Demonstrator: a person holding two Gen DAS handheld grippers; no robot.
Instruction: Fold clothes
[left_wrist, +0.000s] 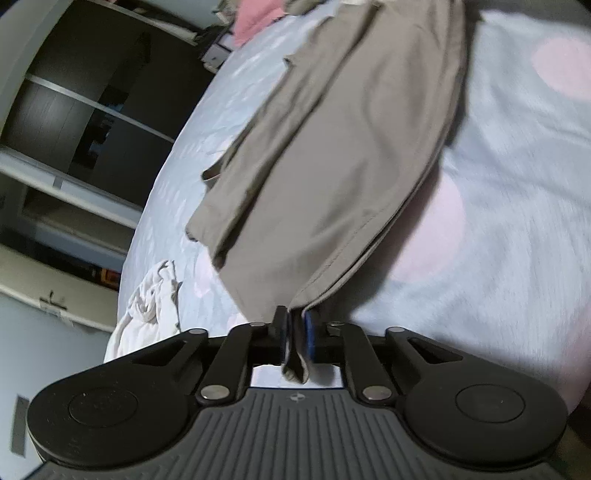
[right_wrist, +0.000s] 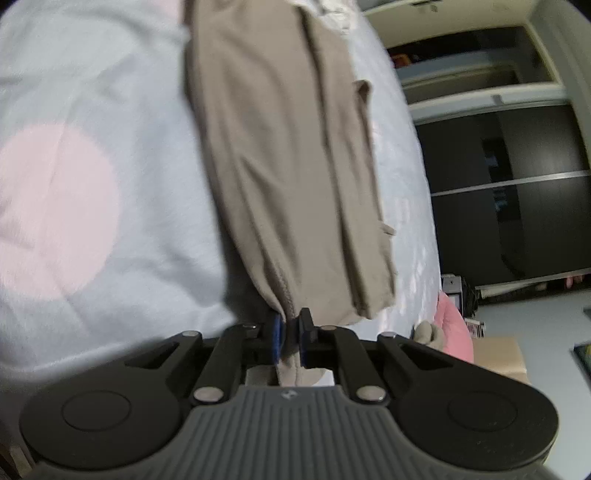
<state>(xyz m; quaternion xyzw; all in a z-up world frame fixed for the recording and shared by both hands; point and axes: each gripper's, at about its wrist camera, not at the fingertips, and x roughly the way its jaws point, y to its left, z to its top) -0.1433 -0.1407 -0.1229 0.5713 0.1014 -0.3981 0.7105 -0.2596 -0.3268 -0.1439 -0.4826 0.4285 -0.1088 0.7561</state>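
- Bed (left_wrist: 498, 229), pale blue with pink spots, carries the beige garment (left_wrist: 332, 155), which lies lengthwise along it, already doubled into long layers, its near end lifted off the cover.
- Garment risk: I judge the layers could slide apart or the far end drag and bunch if the two claws move unevenly.
- Left claw (left_wrist: 295, 339) is clamped on one near corner; right claw (right_wrist: 291, 339) is clamped on the other. Each bite is thin, so a tug could pull the hem free.
- Only the left view shows a white cloth (left_wrist: 147, 314) near the bed's edge; only the right shows a pink cushion (right_wrist: 456, 325).
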